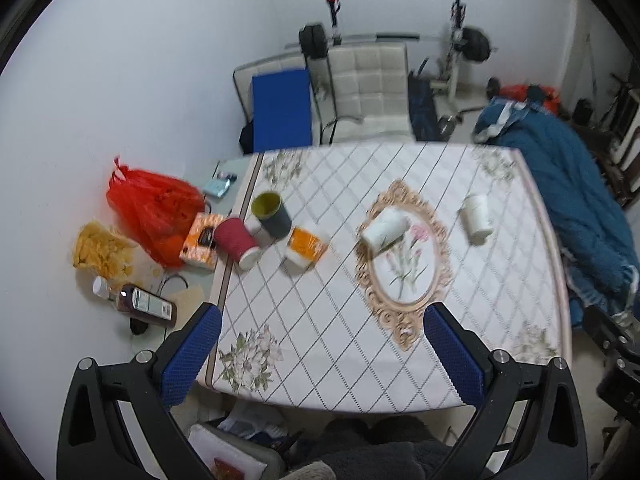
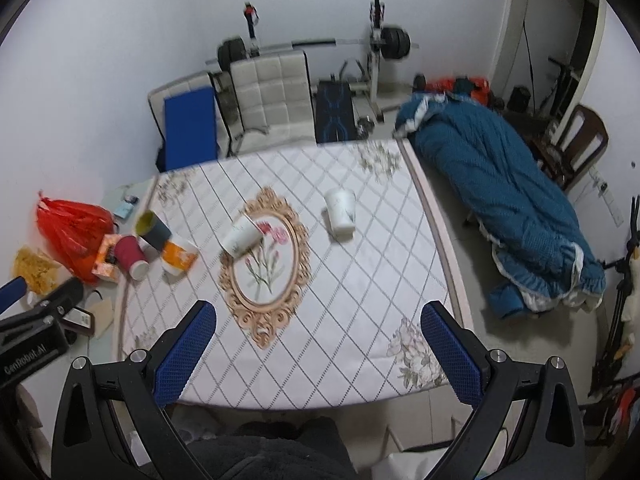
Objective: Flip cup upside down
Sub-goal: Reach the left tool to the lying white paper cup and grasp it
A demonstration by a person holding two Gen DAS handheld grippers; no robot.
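Both grippers, left [image 1: 322, 344] and right [image 2: 318, 342], hover over the bench's near edge, fingers spread wide, holding nothing. Two white paper cups stand mid-bench: one [image 1: 385, 228] tilted, the other [image 1: 476, 216] toward the right edge.

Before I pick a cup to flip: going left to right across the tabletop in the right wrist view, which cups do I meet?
Red cup → orange cup → white cup on the medallion → white cup farther right.
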